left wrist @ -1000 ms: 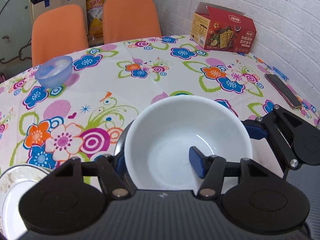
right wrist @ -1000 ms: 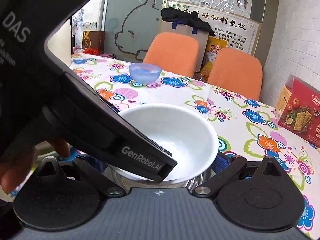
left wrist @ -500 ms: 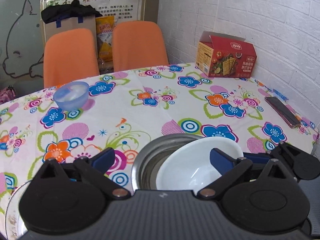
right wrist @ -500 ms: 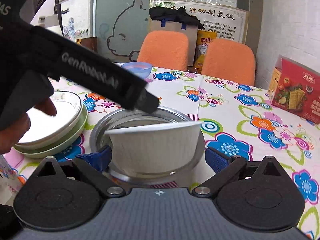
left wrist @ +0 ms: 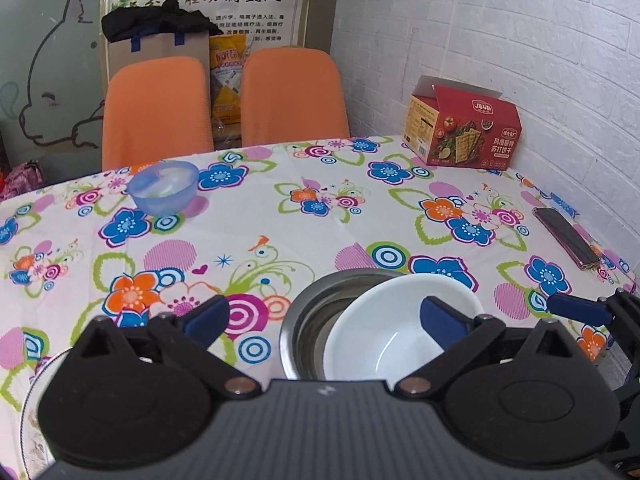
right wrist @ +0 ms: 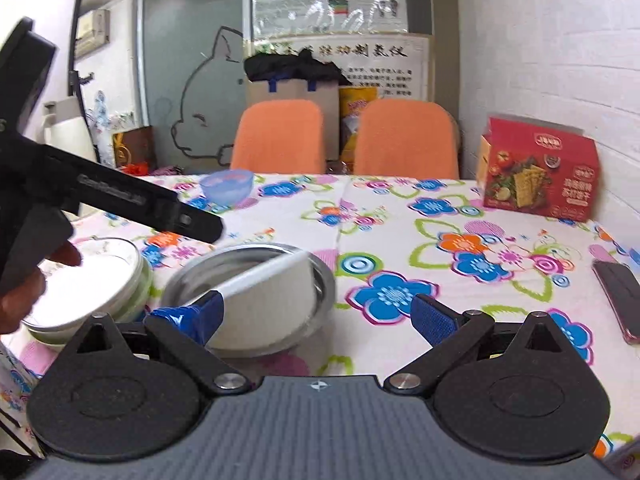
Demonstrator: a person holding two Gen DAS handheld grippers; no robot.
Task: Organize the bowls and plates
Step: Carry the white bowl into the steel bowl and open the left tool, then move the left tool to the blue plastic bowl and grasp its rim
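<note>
A white bowl (left wrist: pixel 394 336) is seen lying tilted inside a wider metal bowl (left wrist: pixel 308 320) on the bench (left wrist: pixel 280 220), which is covered by a flowered cloth. In the right wrist view the white bowl (right wrist: pixel 272 300) is shown leaning with its rim raised toward the right, and the metal bowl (right wrist: pixel 324 280) is seen beneath and around it.

The left claw (left wrist: pixel 324 316) is held spread wide above the bench, and nothing is gripped by it; one blue finger (left wrist: pixel 444 320) is placed in front of the white bowl's opening, while the other is seen over the cloth, apart from both bowls. The right claw (right wrist: pixel 320 312) is likewise held apart. Its left finger (right wrist: pixel 192 316) is seen at the low rim of the white bowl; whether the rim is touched cannot be told. The other finger is kept well clear, over the cloth.

A stack of plates (right wrist: pixel 100 280) is set just beside the metal bowl, on its left in the right wrist view. The body of the left tool is seen above this stack, held by a hand (right wrist: pixel 28 284). A small blue bowl (left wrist: pixel 164 188) is placed well apart at the far side of the bench, near two orange chairs (left wrist: pixel 156 108). A red box (left wrist: pixel 464 128) is stood at the far right corner by the brick wall, and a phone (left wrist: pixel 568 236) is laid flat near the right edge.
</note>
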